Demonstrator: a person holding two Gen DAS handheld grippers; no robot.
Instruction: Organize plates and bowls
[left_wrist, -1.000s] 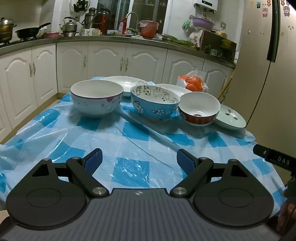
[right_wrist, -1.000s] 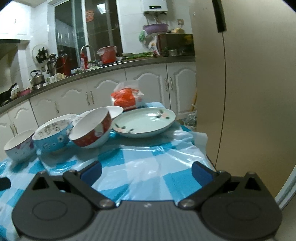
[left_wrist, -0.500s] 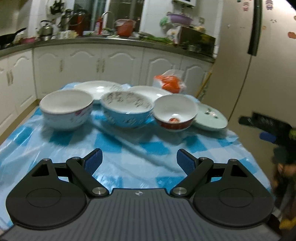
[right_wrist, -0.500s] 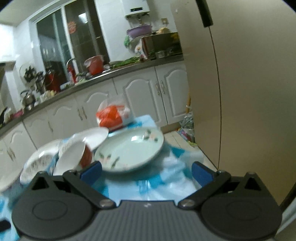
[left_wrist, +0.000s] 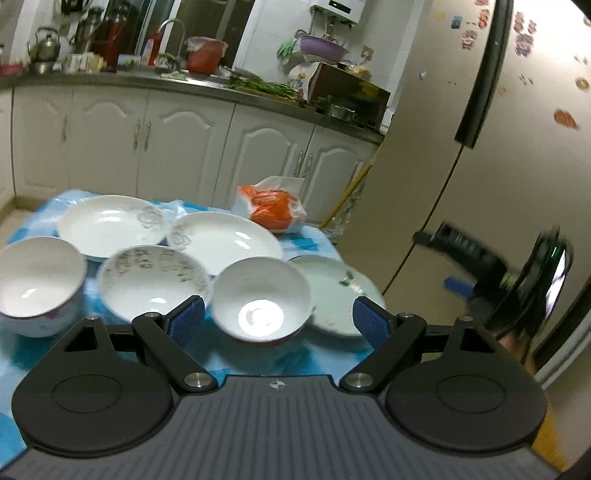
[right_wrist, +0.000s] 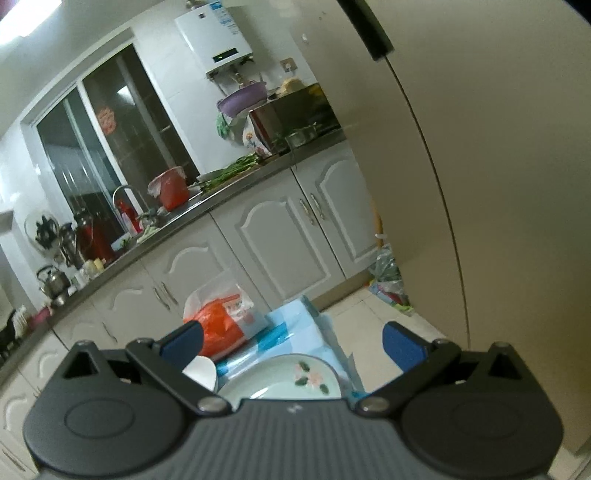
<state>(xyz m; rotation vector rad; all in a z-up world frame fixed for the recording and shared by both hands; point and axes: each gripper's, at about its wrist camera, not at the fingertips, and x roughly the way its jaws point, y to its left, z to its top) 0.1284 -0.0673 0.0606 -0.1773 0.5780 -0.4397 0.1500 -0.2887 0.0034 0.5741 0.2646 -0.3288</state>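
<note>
Blue check table: left view shows bowls; right view only green plate, perhaps; both tools apart, empty

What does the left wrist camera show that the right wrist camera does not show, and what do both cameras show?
Only the left wrist view shows the three bowls, such as the red-rimmed bowl between the open left claw, the two white plates, and the right claw's body beside the fridge.

Only the right wrist view shows the open right claw from behind, the water heater and the floor.

Both show the pale green plate, the orange bag, the blue-checked table cover and the cabinets.
</note>
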